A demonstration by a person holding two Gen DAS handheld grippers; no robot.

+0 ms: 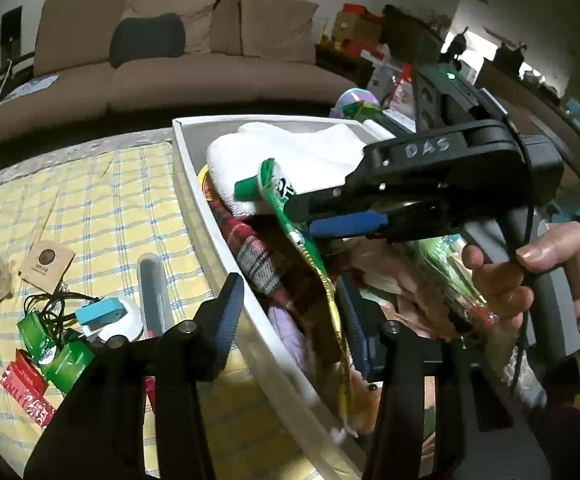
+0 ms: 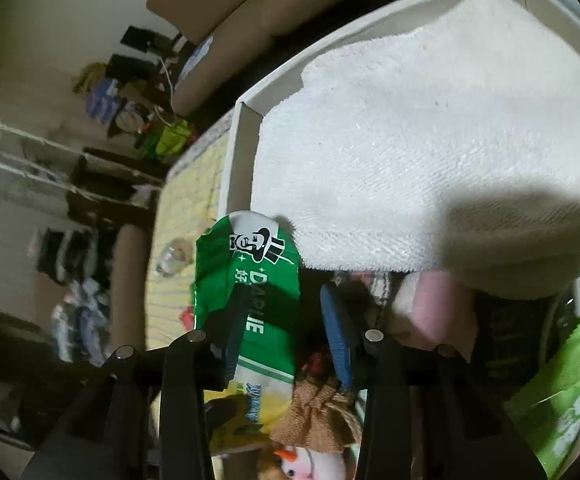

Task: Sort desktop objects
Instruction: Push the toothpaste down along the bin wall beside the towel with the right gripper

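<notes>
White towel [image 2: 429, 140], green-and-yellow toothpaste tube [image 2: 250, 280], yellow-and-blue checked tablecloth [image 1: 102, 208], red plaid cloth [image 1: 258, 260]

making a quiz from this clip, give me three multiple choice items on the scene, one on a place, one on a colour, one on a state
1. Where does the white towel lie?
A. in the white box
B. on the sofa
C. on the checked tablecloth

2. What colour are the pads on the gripper fingers?
A. red
B. blue
C. yellow

3. How does the right gripper stand at the green toothpaste tube?
A. shut flat with nothing near
B. open, the tube between its fingers
C. out of view

Answers: 1 A, the towel fills the box's far end. 2 B, blue ribbed pads show in both wrist views. 3 B, a gap shows beside the tube, with only one finger against it.
</notes>
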